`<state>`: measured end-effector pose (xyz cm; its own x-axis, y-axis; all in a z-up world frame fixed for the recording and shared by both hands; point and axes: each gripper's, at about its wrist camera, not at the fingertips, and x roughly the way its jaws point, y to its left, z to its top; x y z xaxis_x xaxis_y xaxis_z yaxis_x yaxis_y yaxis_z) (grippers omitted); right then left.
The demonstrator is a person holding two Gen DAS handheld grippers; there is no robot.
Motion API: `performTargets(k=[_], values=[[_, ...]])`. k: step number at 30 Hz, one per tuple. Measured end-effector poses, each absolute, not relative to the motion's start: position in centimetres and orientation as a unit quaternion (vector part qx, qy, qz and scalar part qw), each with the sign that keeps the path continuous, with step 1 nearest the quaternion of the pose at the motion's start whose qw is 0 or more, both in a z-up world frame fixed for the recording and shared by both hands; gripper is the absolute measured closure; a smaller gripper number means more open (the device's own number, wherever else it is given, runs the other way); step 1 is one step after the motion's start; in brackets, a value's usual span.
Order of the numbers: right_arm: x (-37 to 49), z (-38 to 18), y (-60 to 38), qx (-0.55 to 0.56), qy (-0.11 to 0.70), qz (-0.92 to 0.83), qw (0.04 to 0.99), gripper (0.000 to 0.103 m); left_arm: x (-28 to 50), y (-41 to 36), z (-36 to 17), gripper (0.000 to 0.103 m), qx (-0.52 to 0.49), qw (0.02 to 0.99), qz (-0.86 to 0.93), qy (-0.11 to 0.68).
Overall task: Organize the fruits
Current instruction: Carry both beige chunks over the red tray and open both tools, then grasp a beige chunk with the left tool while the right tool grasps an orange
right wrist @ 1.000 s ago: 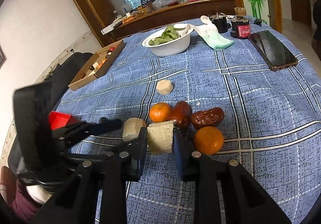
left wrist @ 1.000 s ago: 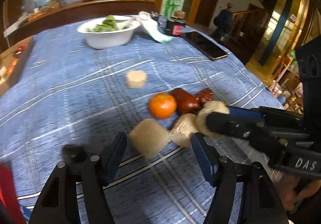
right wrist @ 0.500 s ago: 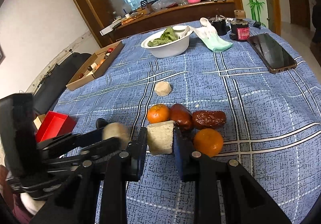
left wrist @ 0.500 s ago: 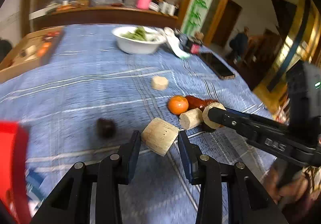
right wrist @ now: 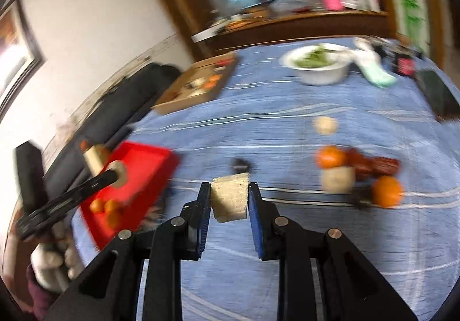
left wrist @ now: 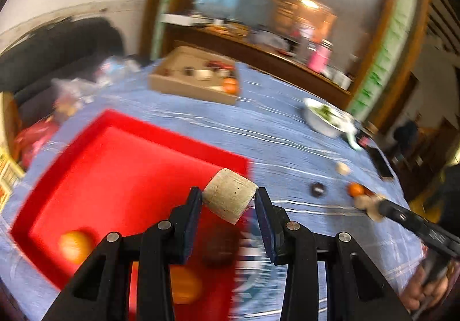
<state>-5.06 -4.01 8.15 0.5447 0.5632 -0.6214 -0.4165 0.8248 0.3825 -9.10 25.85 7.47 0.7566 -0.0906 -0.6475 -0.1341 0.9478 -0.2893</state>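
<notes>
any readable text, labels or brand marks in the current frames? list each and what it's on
None legible: both views are motion-blurred.
Marking on the side of the right gripper, seen in the left wrist view: too blurred to read.
Label on the dark jar at the far table edge: too blurred to read.

Motion blur smears both views, so the small items in the flat brown cardboard box [left wrist: 198, 82] cannot be told apart. In the left wrist view, the black arms of the left gripper [left wrist: 228, 200] cover part of a dark brown lump [left wrist: 221, 246] and an orange round fruit [left wrist: 184, 285] in the shallow red plastic tray [left wrist: 120, 154]. The tray's near corner is lost in blur, and the person's hand [left wrist: 425, 289] is cut off at the lower right edge.
</notes>
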Motion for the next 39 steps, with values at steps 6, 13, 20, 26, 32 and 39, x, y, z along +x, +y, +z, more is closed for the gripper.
performTargets(k=[6, 13, 20, 26, 32, 39], values=[[-4.6, 9.2, 5.6, 0.063, 0.413, 0.359, 0.834, 0.079, -8.1, 31.0, 5.6, 0.063, -0.169, 0.912, 0.071, 0.368], [-3.5, 6.1, 16.1, -0.010, 0.445, 0.382, 0.810, 0.079, -8.2, 34.1, 3.8, 0.063, -0.197, 0.901, 0.094, 0.374], [-3.2, 3.0, 20.2, -0.044, 0.469, 0.372, 0.799, 0.078, -10.4, 35.3, 4.3, 0.055, -0.223, 0.899, 0.111, 0.360], [-4.2, 4.0, 19.6, -0.047, 0.449, 0.370, 0.812, 0.058, -12.5, 33.5, 6.8, 0.047, -0.195, 0.915, 0.133, 0.327], [-6.5, 6.5, 14.9, -0.016, 0.407, 0.347, 0.845, 0.043, -14.0, 28.5, 9.2, 0.027, -0.128, 0.933, 0.159, 0.296], [-8.9, 7.2, 4.7, 0.075, 0.380, 0.281, 0.878, 0.037, -13.6, 20.3, 9.7, 0.020, -0.063, 0.944, 0.095, 0.311]])
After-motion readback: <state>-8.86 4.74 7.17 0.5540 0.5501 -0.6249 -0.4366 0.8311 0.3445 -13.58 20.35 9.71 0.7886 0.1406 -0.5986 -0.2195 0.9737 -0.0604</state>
